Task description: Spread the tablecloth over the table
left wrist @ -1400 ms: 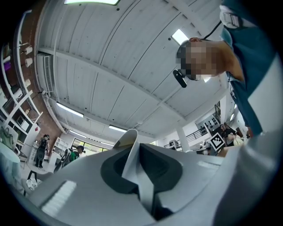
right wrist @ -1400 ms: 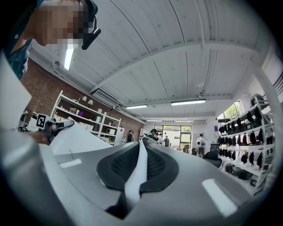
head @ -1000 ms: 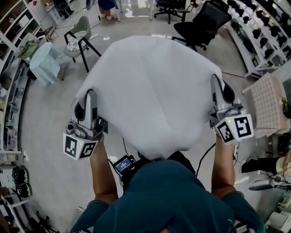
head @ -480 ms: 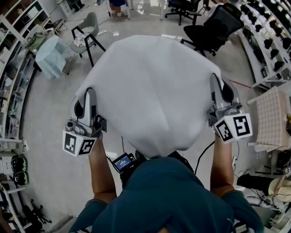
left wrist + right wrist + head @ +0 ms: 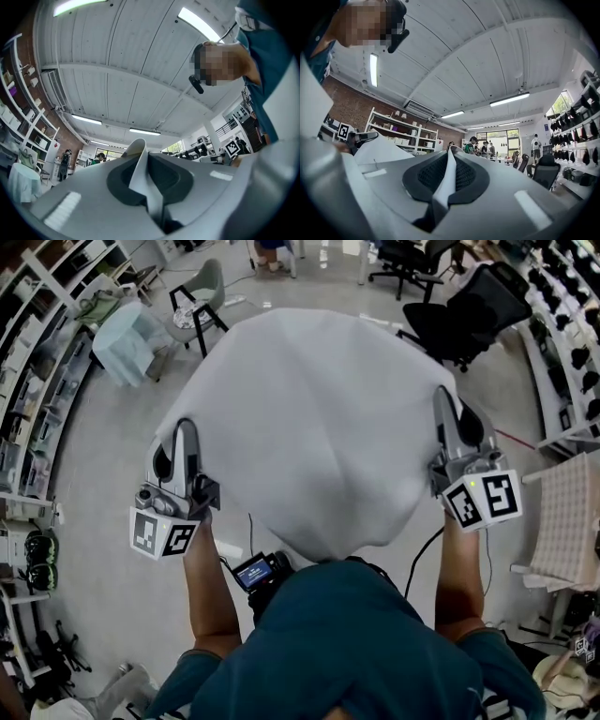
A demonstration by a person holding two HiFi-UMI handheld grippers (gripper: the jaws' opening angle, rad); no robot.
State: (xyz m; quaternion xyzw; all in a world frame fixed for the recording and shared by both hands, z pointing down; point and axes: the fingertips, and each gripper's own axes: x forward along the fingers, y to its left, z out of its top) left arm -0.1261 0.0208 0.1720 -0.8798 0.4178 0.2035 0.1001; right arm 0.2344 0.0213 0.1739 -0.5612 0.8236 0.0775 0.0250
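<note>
- A large white fabric tablecloth (image 5: 309, 418) is held up in front of the person, stretched between the two grippers and bulging into a wide dome above the pale floor (image 5: 103, 521).
- The left gripper (image 5: 184, 432) is closed on the tablecloth's left edge. In the left gripper view, a thin fold of the white fabric is seen pinched between the dark pads (image 5: 119, 180), with its tip standing up above the jaws.
- The right gripper (image 5: 443, 404) is clamped on the tablecloth's right edge. In the right gripper view, a narrow strip of the fabric is pressed between the two black textured pads (image 5: 426, 176).
- The near edge of the tablecloth hangs down in a rounded sag between the two forearms, just in front of the person's teal shirt (image 5: 356, 643).
- The far edge is seen near a grey-green chair with black legs (image 5: 202, 292) on the left and a black office chair (image 5: 478, 310) on the right.
- A pale blue draped object (image 5: 131, 334) stands beside the grey-green chair, well clear of the tablecloth.
- A checked beige cloth (image 5: 567, 521) is visible at the right edge of the head view, apart from the right gripper.
</note>
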